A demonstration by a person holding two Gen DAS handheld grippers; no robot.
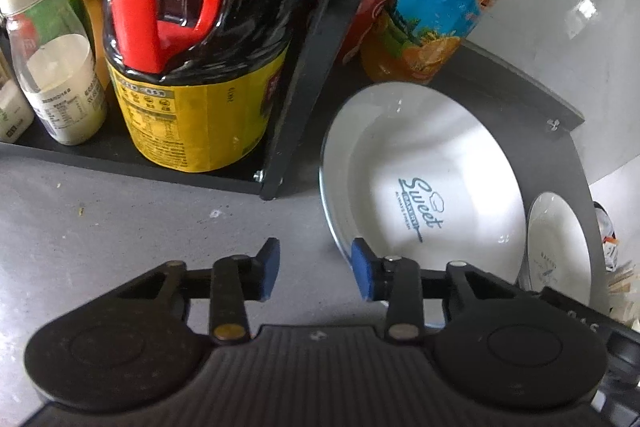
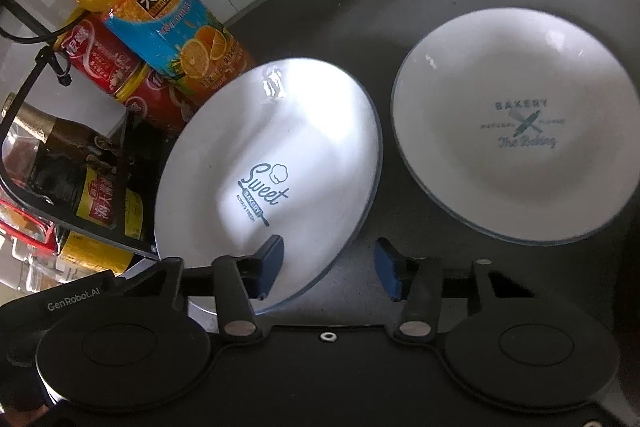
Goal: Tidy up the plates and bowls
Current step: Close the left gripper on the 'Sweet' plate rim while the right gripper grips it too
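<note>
Both the left gripper (image 1: pixel 314 269) and right gripper (image 2: pixel 328 269) hung wide apart and empty near the Sweet plate (image 2: pixel 272 163), a glossy, breakable dish best pinched at its rim.

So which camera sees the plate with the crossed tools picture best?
The right wrist view: the Bakery plate lies whole and its print is readable. The left wrist view catches only part of it at the right edge, print faint.
</note>
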